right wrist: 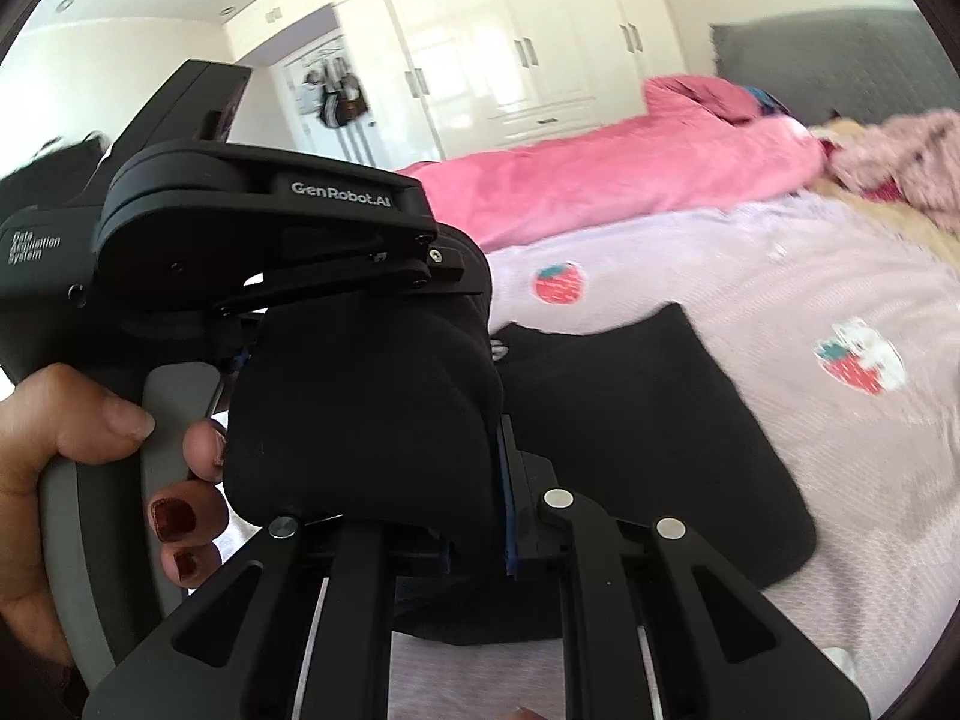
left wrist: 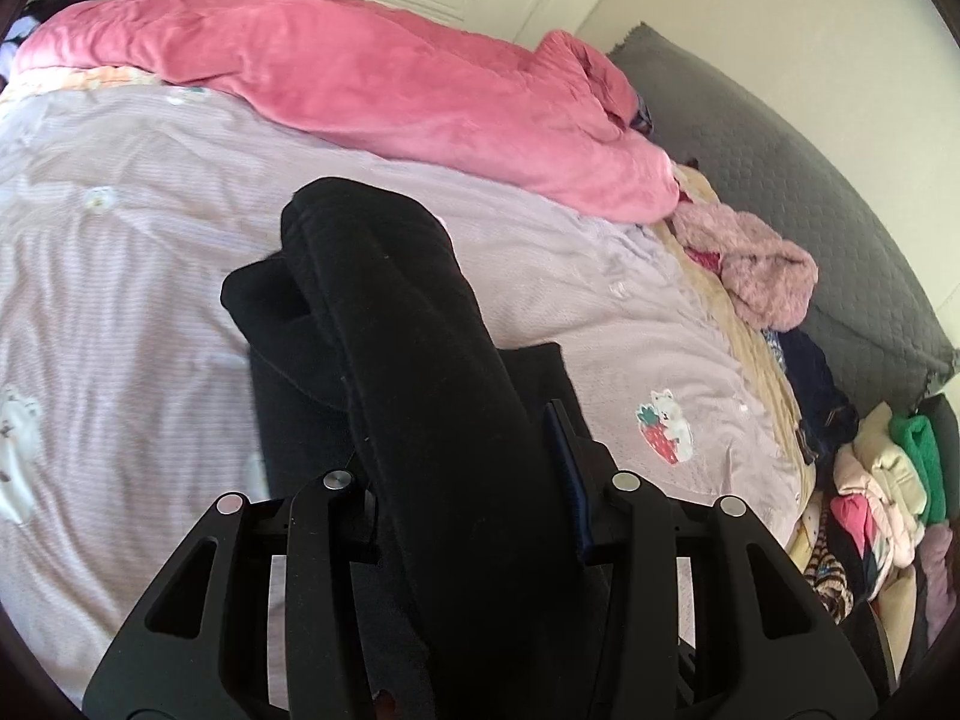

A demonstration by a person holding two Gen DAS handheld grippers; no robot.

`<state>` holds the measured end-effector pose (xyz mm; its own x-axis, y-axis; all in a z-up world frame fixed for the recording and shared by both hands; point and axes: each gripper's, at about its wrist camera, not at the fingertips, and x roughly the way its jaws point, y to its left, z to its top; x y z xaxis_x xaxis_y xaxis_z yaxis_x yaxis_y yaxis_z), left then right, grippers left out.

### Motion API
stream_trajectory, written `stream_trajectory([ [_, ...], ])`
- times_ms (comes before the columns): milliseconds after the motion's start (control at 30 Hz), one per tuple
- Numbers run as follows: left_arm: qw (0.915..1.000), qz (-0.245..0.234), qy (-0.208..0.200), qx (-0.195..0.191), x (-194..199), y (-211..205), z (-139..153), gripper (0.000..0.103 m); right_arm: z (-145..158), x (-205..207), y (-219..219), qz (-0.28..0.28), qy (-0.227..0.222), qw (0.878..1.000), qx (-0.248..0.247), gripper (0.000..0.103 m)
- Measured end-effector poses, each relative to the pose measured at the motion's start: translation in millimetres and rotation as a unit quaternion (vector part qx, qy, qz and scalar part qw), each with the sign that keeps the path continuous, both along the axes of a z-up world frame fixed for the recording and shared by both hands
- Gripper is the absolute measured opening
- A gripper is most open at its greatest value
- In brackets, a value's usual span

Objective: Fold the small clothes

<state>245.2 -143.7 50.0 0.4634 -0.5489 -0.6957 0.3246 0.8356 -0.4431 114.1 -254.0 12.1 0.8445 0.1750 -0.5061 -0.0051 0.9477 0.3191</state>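
A: What do the tongs hold?

B: The left gripper (left wrist: 474, 480) is clamped on a thick fold of the black garment (left wrist: 384, 300). The right gripper (right wrist: 474, 480) pinches another bunch of it, nearly closed.

A: And the rest of the garment?

B: It trails ahead of both grippers onto the lilac bedspread (left wrist: 120, 240). Beyond lies a pink blanket (left wrist: 336, 78); a clothes pile (left wrist: 876, 480) sits right of the left gripper.
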Motion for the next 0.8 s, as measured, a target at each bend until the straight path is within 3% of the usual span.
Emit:
stream_trajectory([
  [133,0.9997,-0.012,0.011,0.021,2.5,-28.9,-9.7,0.034,-16.3,1.8,-17.5,-0.023,0.034,0.999,0.034,0.011],
  [200,0.9995,-0.004,0.014,0.028,4.2,-37.0,-15.8,0.045,-26.8,5.4,-24.2,-0.038,0.058,0.997,0.045,0.011],
  [233,0.9995,0.004,0.015,0.026,4.6,-37.7,-16.9,0.063,-32.3,6.7,-26.7,-0.047,0.072,0.995,0.044,0.012],
  [267,0.9997,0.008,0.015,0.018,3.9,-35.8,-16.0,0.067,-38.1,8.5,-30.7,-0.058,0.088,0.993,0.046,0.013],
  [367,0.9997,0.020,-0.003,-0.015,-2.7,-21.9,-4.7,0.068,-57.9,6.8,-51.3,-0.084,0.127,0.982,0.116,0.020],
  [467,0.9990,0.037,-0.023,-0.014,-7.6,-3.9,7.2,0.068,-61.6,3.0,-58.2,-0.091,0.135,0.975,0.154,0.021],
  [600,0.9982,0.050,-0.030,0.015,-16.4,20.6,8.1,0.068,-57.4,-3.6,-65.4,-0.096,0.143,0.970,0.174,0.029],
  [800,0.9970,0.052,-0.024,0.051,-28.9,44.5,-10.4,0.068,-33.3,-27.6,-97.6,-0.126,0.117,0.967,0.189,0.051],
])
